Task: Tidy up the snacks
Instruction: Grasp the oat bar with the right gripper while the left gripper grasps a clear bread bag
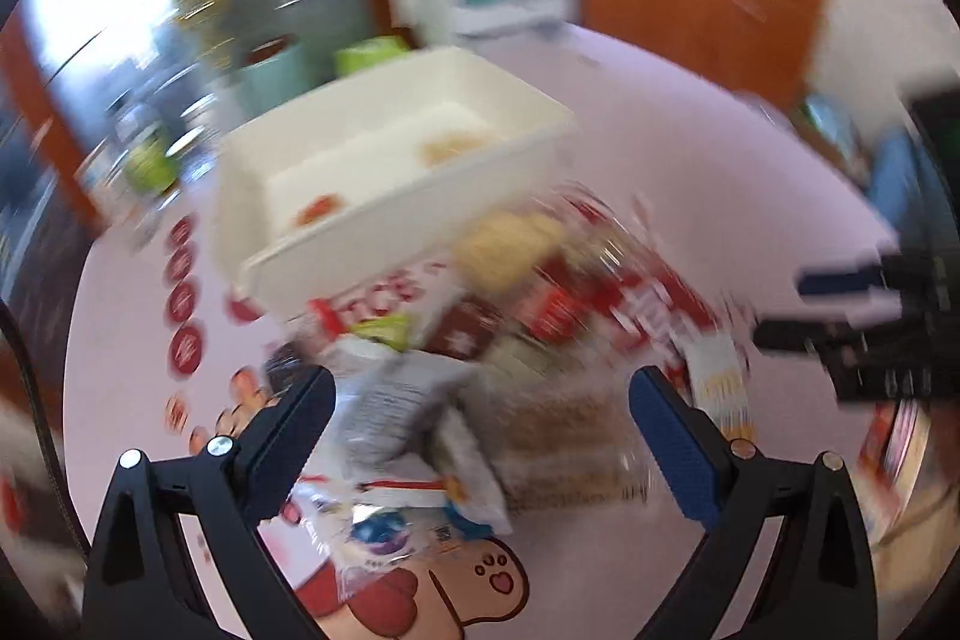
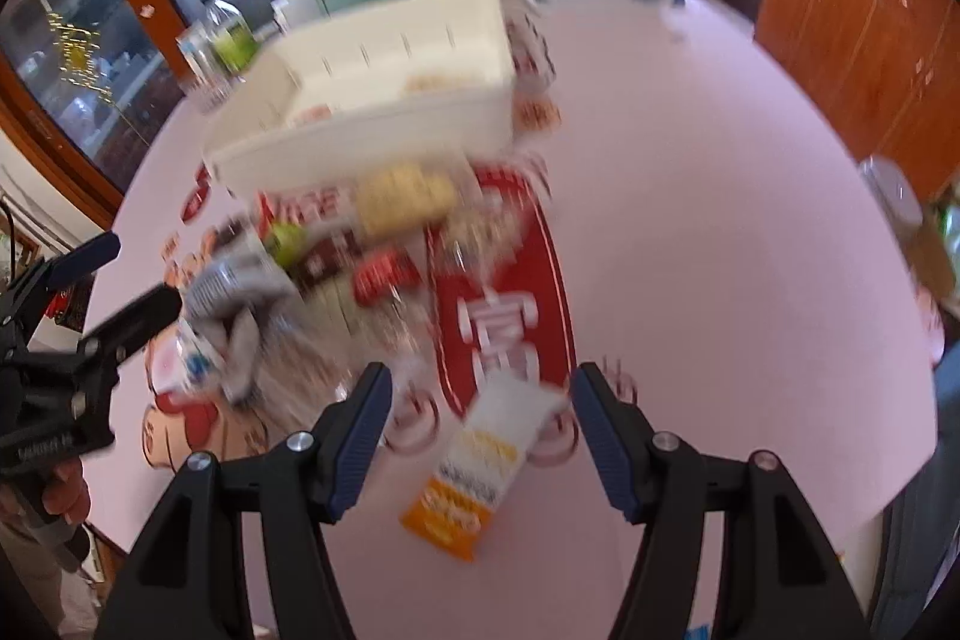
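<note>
Blurred left wrist view first: left gripper (image 1: 480,436) spread wide, nothing pinched, aimed down over crinkled grey-and-white foil packet (image 1: 390,400) lying just beyond the near-left fingertip on pink printed tablecloth (image 1: 690,160). Farther off, white rectangular plastic bin (image 1: 540,148), one in count, with two small items inside, one reddish, one tan, too smeared to name. Between bin and gripper, heap of mixed snack packs (image 1: 540,292), red, yellow and brown; exact count impossible through the blur, roughly a handful or more. Black second tool at far right edge. Right wrist view next: right gripper (image 2: 480,436) parted about halfway, empty, poised above flat white-and-orange snack pouch (image 2: 480,472) lying alone on the cloth, near side of the heap, between the two fingers but untouched. Same single bin at far left-centre, left gripper entering from the left edge. Judged handling: pouches light, soft, crinkly, slippery film, contents probably crushable; best pinched gently across a sealed edge or the narrow width rather than squeezed at the puffed middle.
</note>
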